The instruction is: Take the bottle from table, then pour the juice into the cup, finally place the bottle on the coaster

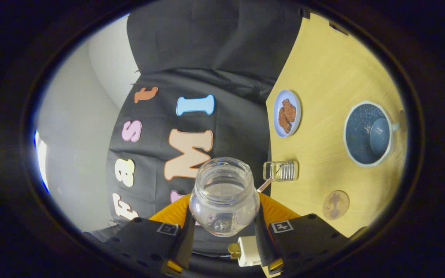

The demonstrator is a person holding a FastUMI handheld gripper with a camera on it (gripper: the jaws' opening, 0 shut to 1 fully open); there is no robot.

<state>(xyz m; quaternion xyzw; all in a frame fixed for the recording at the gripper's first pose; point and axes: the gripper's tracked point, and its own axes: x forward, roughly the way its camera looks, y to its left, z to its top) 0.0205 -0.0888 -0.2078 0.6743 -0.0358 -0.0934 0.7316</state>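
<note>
I have both fingers pressed on the clear bottle (pixel 224 202), one on each side of its body, so my gripper (pixel 224 231) is clamped on it. The bottle's open mouth faces forward, and the whole scene is rolled sideways (the table (pixel 334 69) stands like a wall). Just beyond the bottle's mouth, the small ribbed glass cup (pixel 281 170) sits on the table. The round coaster (pixel 335 204) lies near it; a plate of brown snacks (pixel 286 113) and a blue mug in a bowl-like saucer (pixel 369 133) lie farther off.
</note>
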